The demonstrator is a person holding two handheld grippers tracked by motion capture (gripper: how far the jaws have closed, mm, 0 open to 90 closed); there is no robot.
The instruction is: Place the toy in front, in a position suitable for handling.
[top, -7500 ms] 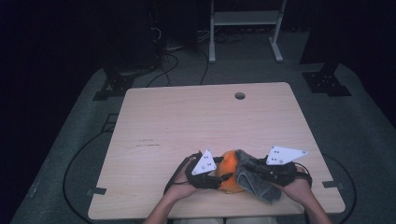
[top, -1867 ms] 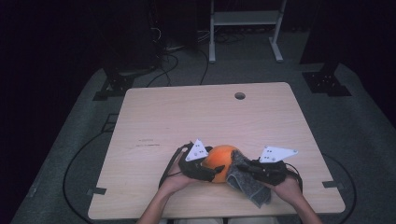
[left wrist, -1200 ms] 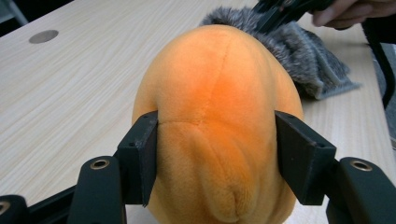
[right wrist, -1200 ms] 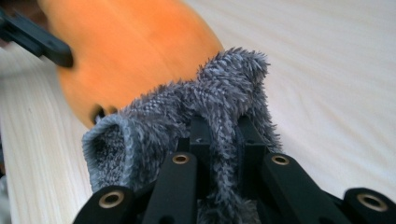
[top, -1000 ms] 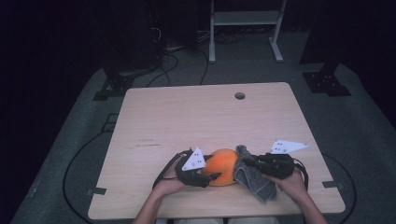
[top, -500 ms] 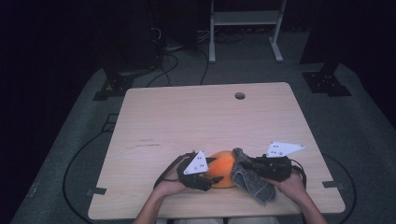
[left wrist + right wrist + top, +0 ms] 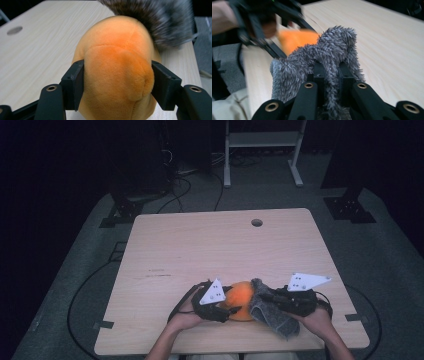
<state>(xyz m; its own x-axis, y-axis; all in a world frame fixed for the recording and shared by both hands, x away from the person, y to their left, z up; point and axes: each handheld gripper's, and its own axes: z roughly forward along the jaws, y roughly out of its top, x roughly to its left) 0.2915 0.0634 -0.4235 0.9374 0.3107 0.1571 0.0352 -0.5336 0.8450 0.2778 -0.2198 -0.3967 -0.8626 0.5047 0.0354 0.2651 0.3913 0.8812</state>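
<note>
We see the orange plush toy point(image 7: 117, 72) seated squarely between the jaws of the left gripper point(image 7: 117, 85), which clamp its flanks. It rests on the table point(image 7: 220, 250) near the front edge, at mid width. The right gripper point(image 7: 331, 77) pinches a fold of the grey furry cloth point(image 7: 329, 52) between nearly closed jaws. The cloth touches the toy's far side.

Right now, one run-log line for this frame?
left gripper: shut on orange plush | right gripper: shut on grey fuzzy cloth | cloth against plush | table near edge
</note>
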